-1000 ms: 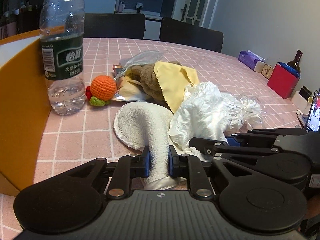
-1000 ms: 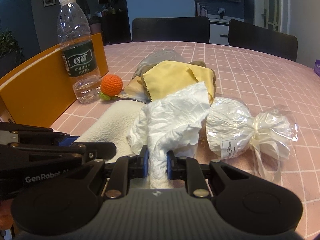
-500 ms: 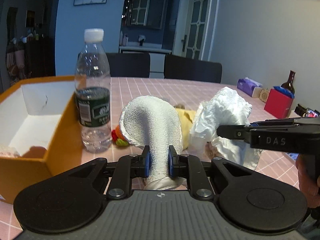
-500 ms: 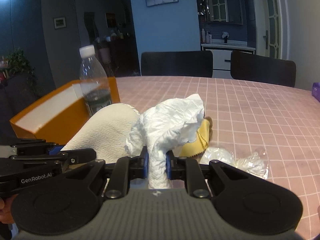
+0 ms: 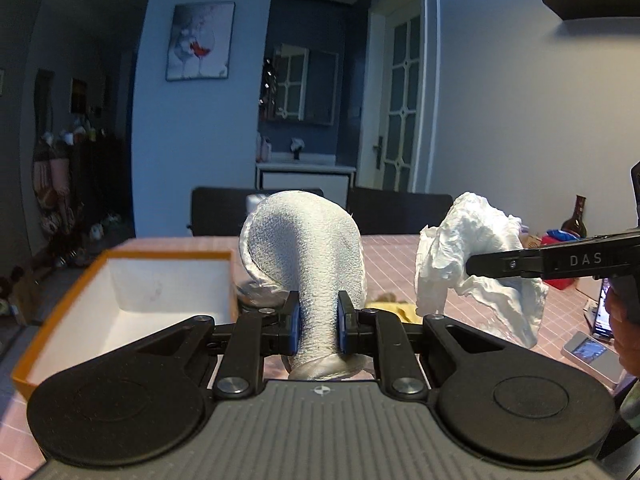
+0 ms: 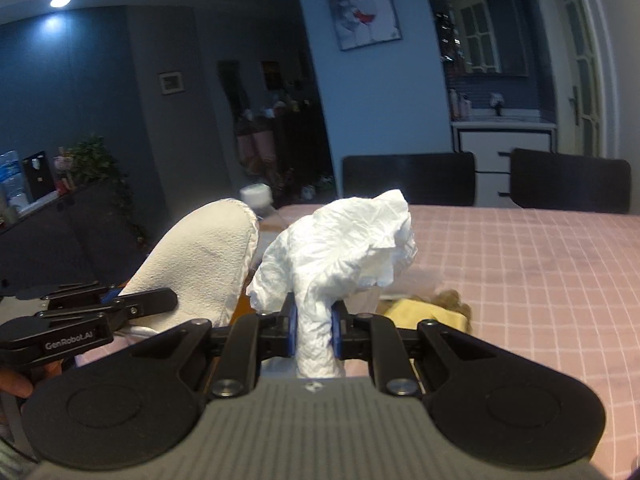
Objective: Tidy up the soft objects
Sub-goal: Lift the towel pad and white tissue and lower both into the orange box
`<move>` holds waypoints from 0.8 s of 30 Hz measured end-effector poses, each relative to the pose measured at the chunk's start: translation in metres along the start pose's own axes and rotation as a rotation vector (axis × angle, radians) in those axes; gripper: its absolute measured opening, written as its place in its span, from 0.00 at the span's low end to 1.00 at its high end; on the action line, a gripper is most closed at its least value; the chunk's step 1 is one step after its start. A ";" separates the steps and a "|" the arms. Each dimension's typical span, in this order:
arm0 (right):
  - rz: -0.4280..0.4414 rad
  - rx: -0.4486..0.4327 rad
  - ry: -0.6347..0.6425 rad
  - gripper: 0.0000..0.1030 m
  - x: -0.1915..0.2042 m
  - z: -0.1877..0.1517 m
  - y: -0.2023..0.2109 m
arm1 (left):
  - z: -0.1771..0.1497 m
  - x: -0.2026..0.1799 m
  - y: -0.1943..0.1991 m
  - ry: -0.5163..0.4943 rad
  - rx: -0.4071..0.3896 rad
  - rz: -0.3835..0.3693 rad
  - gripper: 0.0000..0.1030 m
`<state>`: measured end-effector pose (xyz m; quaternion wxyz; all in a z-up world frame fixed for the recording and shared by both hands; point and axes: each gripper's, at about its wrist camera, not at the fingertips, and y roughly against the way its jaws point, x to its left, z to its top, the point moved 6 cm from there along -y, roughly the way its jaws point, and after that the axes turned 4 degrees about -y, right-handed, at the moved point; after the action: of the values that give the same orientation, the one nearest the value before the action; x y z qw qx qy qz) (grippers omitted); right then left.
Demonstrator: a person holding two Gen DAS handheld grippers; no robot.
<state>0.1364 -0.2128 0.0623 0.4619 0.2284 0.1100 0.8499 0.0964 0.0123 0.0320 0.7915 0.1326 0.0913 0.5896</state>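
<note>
2 soft things hang in the air above the pink checked table (image 6: 520, 264), each pinched by its own gripper. In the left wrist view, the left gripper (image 5: 318, 322) has its blue pads pressed into the narrow end of a round, nubbly white terry-cloth pad with a stitched rim (image 5: 304, 256); the cloth bulges upward and curls over above the fingers. Just left of it and lower stands an open orange cardboard box with a white inside (image 5: 120, 304). In the right wrist view, the right gripper (image 6: 314, 330) squeezes the twisted stem of a crumpled white tissue paper wad (image 6: 340, 256), whose creased top flares out like a mushroom. Both grippers point forward and slightly downward, side by side, narrowly spread around what they clamp. Beneath the tissue lies a yellow cloth with pinked edges (image 6: 424, 314) on something brown and fuzzy.
</note>
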 end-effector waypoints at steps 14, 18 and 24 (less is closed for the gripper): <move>0.218 0.141 0.237 0.14 0.127 0.037 -0.085 | 0.027 0.088 0.002 -0.048 0.099 0.152 0.19; 0.190 0.263 0.280 0.14 0.137 0.025 -0.151 | 0.011 0.109 -0.026 -0.050 0.205 0.145 0.19; 0.113 0.410 0.376 0.14 0.140 0.007 -0.232 | -0.018 0.134 -0.057 -0.088 0.355 0.126 0.19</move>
<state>0.2444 0.0315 0.0167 0.3294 0.1613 0.3503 0.8618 0.1814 0.1271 -0.0016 0.7205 0.3011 0.1506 0.6063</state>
